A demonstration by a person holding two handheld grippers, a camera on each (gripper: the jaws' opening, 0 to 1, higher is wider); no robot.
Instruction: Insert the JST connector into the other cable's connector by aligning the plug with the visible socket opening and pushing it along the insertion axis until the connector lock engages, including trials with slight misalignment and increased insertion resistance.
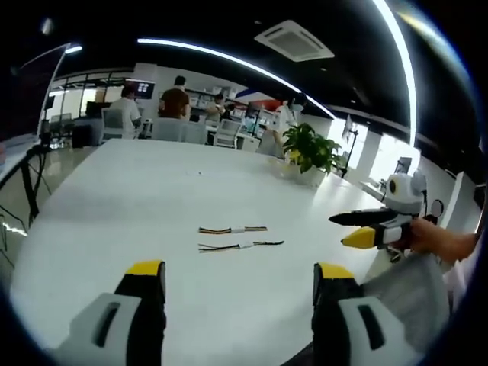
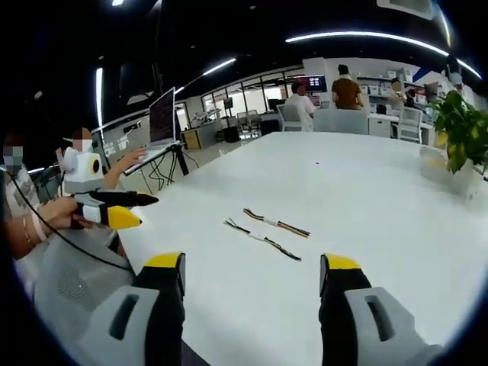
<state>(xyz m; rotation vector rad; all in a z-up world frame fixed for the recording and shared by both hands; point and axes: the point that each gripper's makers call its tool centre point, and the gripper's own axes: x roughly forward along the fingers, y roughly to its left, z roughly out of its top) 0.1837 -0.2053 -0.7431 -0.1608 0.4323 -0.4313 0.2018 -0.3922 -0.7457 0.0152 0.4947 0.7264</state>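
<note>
Left gripper view: the left gripper (image 1: 239,286) rises from the bottom edge with its yellow-tipped jaws set wide apart and nothing between them. Beyond the jaws, at frame centre on the white counter (image 1: 152,191), lie two short multicoloured cables: the upper cable (image 1: 232,229) and the lower cable (image 1: 240,245), roughly parallel, near each other but apart. Each carries a pale connector at mid-length; the plug and socket are too small to tell apart. At upper right stands a potted plant (image 1: 309,152). At the right edge, the right gripper (image 1: 358,229), held in a hand (image 1: 435,236), hovers above the counter with its jaws close together and holding nothing.

Right gripper view: at the left edge, the left gripper (image 2: 133,210) is held in a hand (image 2: 53,213). The two cables lie at frame centre, one cable (image 2: 276,223) just beyond the other cable (image 2: 263,239). The right gripper (image 2: 252,278) rises from the bottom edge, jaws wide and empty.
</note>
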